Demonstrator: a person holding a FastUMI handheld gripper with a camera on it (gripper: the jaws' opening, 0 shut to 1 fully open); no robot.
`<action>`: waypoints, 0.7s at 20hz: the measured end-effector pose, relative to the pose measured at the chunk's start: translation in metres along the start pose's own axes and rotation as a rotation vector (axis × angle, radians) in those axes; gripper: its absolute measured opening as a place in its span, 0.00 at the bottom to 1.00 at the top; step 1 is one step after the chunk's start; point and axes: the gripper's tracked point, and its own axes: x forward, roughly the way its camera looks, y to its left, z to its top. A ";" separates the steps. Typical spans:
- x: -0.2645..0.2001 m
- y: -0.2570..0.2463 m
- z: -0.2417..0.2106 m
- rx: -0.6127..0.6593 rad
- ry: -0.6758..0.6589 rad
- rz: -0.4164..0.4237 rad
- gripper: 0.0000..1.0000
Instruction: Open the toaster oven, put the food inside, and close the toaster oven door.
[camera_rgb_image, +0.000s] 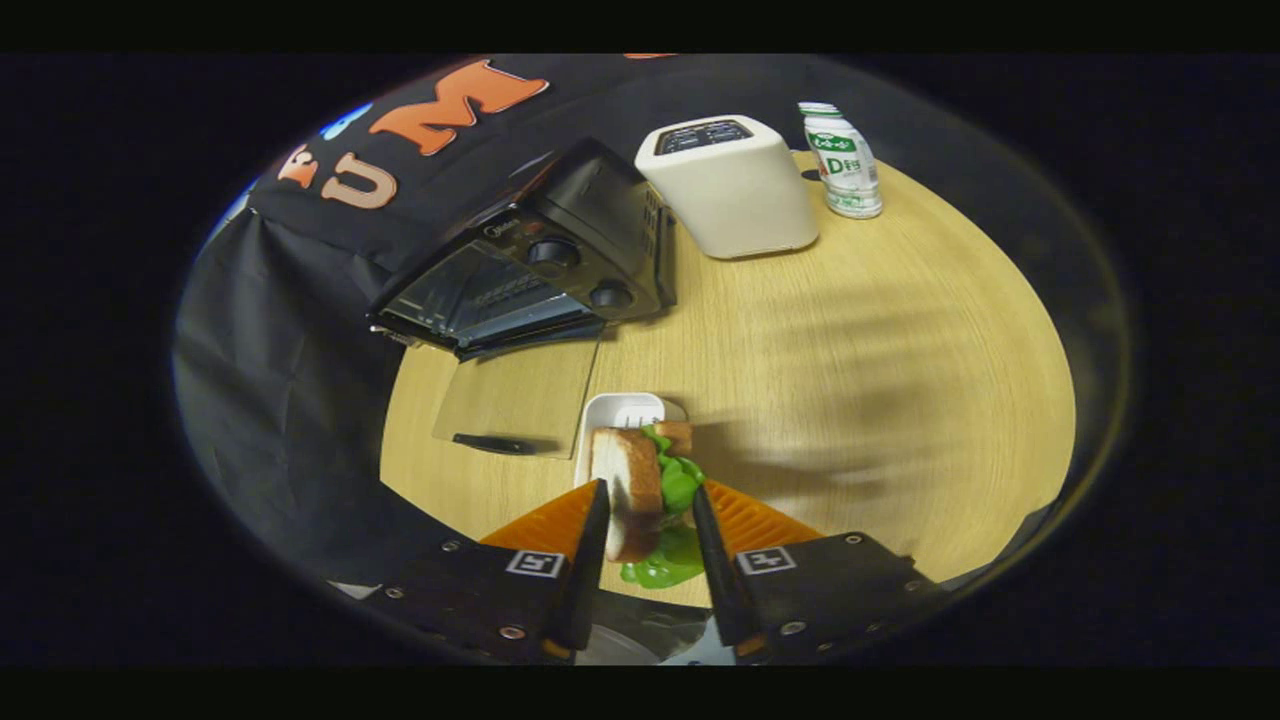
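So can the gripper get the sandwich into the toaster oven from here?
Probably yes. The gripper holds the sandwich between its fingers, the toaster oven door lies open flat on the table, and nothing stands between them.

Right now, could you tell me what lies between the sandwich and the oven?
In the gripper view: a white tray and the oven's open glass door, beyond the sandwich.

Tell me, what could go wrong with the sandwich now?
1. The sandwich sits between the hand-held gripper fingers with lettuce hanging loose, so filling might drop onto the table.
2. The toaster oven door lies open and flat; a low carry might bump it.
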 end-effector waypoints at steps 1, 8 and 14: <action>-0.002 0.000 0.000 0.012 0.003 0.005 0.39; -0.019 0.006 0.012 0.084 -0.071 -0.001 0.18; -0.053 0.036 0.032 0.130 -0.214 -0.014 0.10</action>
